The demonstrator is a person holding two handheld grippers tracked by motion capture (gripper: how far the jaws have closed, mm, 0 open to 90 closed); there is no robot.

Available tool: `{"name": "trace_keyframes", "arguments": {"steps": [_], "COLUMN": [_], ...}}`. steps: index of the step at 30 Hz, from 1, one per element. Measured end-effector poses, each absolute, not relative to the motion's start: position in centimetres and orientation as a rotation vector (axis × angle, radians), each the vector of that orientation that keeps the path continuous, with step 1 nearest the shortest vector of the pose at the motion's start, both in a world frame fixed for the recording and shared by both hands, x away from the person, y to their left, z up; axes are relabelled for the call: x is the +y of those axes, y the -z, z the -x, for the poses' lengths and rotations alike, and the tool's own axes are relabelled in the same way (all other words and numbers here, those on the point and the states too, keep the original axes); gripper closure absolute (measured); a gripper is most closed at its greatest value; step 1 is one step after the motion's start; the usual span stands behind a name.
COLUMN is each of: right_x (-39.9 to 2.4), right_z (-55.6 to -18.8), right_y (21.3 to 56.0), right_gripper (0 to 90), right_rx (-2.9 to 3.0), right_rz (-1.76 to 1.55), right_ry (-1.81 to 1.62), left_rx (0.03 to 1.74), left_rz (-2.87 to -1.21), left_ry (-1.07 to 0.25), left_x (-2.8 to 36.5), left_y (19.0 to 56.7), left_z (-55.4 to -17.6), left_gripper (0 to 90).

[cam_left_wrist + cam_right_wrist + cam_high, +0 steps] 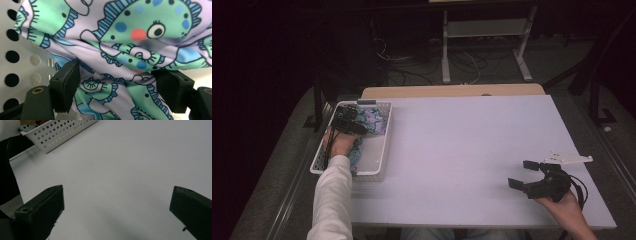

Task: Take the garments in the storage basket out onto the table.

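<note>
Fingers of the left gripper straddle a bunched fold of the lilac fabric printed with green and blue seahorses, one black pad on each side; the pads look to be meeting the cloth but a firm pinch is not certain, so the grip reads as part closed around the fold, not clamped. That cloth lies crumpled inside the white perforated plastic basket, which sits at the left edge of the pale grey table, and in the high view the left gripper reaches down into it. Right gripper rests low near the table's right front corner, well apart from the basket, fingers spread wide with nothing between them and bare tabletop ahead. Step in hand looks like the grasp of the cloth in the basket. Next move likely needs the left pads to finish squeezing the fold, then a lift clear of the basket wall so the fabric does not snag on the rim.
</note>
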State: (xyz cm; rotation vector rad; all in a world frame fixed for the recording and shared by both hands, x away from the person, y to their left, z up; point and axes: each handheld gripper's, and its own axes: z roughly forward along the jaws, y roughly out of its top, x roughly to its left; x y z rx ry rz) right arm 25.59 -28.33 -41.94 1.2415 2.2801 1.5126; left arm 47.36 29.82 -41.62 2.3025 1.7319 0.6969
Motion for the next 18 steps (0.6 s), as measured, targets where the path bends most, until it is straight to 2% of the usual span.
{"name": "trace_keyframes", "arguments": {"steps": [10,14,18], "right_x": [-28.3,-28.26,-28.34], "right_z": [-25.61,-25.6,-25.6], "right_y": [41.99,41.97,41.96], "right_gripper": [0.0,0.0,0.0], "right_rx": [2.285,2.287,2.283], "right_rz": [-1.241,-1.24,-1.24], "right_ry": [-1.512,-1.511,-1.513], "left_rx": [1.775,1.779,1.775], "left_rz": [-2.259,-2.24,-2.23], "left_ry": [-0.636,-0.611,-0.596], "left_x": [30.19,30.4,30.5], "left_y": [41.97,41.96,41.93], "left_z": [-47.64,-47.66,-47.65], "left_gripper": [29.5,36.2,48.7]}}
